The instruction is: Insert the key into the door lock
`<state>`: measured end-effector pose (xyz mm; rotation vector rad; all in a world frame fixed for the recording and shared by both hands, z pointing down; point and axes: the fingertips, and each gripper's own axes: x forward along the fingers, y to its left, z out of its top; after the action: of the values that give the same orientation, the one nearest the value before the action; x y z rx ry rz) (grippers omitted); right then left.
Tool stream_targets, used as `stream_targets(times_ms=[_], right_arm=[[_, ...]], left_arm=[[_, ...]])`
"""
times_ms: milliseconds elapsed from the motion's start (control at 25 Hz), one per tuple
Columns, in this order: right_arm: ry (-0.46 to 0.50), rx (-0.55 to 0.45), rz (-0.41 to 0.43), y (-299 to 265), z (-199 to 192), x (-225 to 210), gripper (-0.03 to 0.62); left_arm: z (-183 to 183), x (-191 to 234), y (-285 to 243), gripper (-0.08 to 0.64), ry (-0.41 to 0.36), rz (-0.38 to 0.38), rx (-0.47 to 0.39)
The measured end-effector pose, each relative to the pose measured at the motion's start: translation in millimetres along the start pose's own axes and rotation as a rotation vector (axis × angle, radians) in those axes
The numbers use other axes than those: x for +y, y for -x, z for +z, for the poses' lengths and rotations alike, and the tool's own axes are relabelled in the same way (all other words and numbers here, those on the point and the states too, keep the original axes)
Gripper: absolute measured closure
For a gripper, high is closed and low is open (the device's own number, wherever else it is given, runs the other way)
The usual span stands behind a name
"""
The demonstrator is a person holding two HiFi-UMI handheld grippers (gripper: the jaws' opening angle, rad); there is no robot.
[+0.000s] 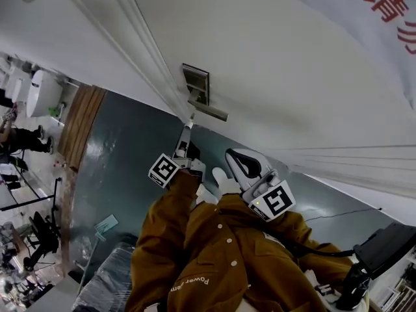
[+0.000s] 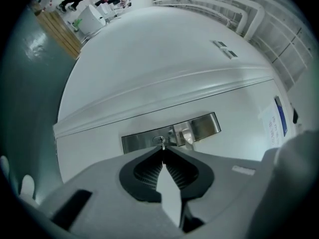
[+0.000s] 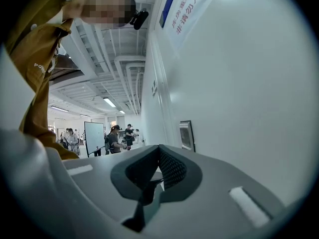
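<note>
The hall is lit evenly and coolly by ceiling strip lights (image 3: 108,102) far off, and the white door (image 1: 253,64) takes the light flat, with hardly a shadow. Soft glare sits on the green floor (image 1: 94,151), and the steel lock plate (image 2: 172,133) gleams. Both gripper views bulge like a fish-eye and go black at the corners, with the jaws up close out of focus. The head view is dimmer and grainy.

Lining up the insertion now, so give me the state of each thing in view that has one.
Left gripper: fingers shut on the small silver key.
Key: tip at the keyhole in the steel lock plate; entry unclear.
Right gripper: fingers shut, empty.
White door: looks closed.
</note>
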<state>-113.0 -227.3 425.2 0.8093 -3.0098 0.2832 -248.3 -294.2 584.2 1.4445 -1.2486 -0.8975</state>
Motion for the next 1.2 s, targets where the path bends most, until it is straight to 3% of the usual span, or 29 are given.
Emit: stream_targets(times_ms=[280,600,880,1080,1200], right_arm=[[-0.006,0.016,-0.042,9,-4,-8,0.586],[-0.016,0.004,-0.088,13,-4,-18,0.586],[-0.021,0.004,-0.075,8,-5,-15,0.586],[-0.020,0.008,-0.068,4,-7,-11,0.586],[-0.018,0.008,-0.067,4,-7,-10,0.586]], left_arm=[[-1,-2,-29,0.538,0.068,-0.030,-0.001],[9,3,-44,0.538,0.045,-0.015,0.008],[8,9,-44,0.538,0.098,-0.017,0.006],[4,0,-48,0.538,0.185,-0.061,-0.002],[3,14,-50,0.538,0.200,-0.038,0.003]])
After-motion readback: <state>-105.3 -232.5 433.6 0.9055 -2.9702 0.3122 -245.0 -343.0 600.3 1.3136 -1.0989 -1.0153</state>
